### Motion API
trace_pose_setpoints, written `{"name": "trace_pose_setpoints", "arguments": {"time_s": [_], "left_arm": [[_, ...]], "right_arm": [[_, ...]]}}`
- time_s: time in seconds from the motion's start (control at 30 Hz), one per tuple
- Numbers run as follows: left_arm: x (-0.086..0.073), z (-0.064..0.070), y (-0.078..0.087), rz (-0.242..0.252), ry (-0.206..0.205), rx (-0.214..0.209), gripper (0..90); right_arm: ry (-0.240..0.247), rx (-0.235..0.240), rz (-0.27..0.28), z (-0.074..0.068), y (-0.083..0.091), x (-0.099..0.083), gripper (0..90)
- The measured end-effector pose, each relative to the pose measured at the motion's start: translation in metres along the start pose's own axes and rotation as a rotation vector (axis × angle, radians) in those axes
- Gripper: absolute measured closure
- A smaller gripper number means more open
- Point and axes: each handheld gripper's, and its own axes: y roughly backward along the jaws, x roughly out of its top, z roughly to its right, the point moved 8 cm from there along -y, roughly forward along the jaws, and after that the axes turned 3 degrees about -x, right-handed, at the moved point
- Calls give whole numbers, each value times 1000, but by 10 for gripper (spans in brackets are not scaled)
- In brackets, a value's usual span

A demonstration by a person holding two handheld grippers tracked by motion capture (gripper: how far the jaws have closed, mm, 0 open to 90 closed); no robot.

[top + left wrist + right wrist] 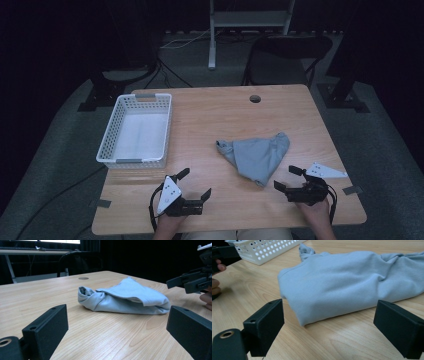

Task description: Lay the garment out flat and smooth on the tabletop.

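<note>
A white perforated plastic basket (pixel 135 131) with grey handle strips stands on the left part of the light wooden table (pixel 210 115), its long side running away from the near edge; a round cable hole (pixel 255 98) sits near the table's far edge. Beyond the table, on the grey carpeted floor (pixel 60 135), a black chair (pixel 287 52) stands just behind the far edge, with a white metal shelf frame (pixel 245 20) farther back. Small grey tape strips (pixel 352 190) mark the table's near corners.
</note>
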Motion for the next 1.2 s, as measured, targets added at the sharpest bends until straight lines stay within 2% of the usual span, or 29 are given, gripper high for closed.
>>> {"name": "trace_pose_setpoints", "arguments": {"time_s": [0.2,0.4,0.57,1.2], "left_arm": [[0,2,1,3,-15,6,47],[0,2,1,4,-14,7,47],[0,1,1,1,-14,11,48],[0,1,1,3,-14,10,48]], "right_arm": [[24,-30,-25,-1,-3,-2,89],[18,-34,-27,-1,-2,-3,89],[34,-43,-41,-2,-4,-3,90],[20,-25,-57,-3,-4,-4,91]]}}
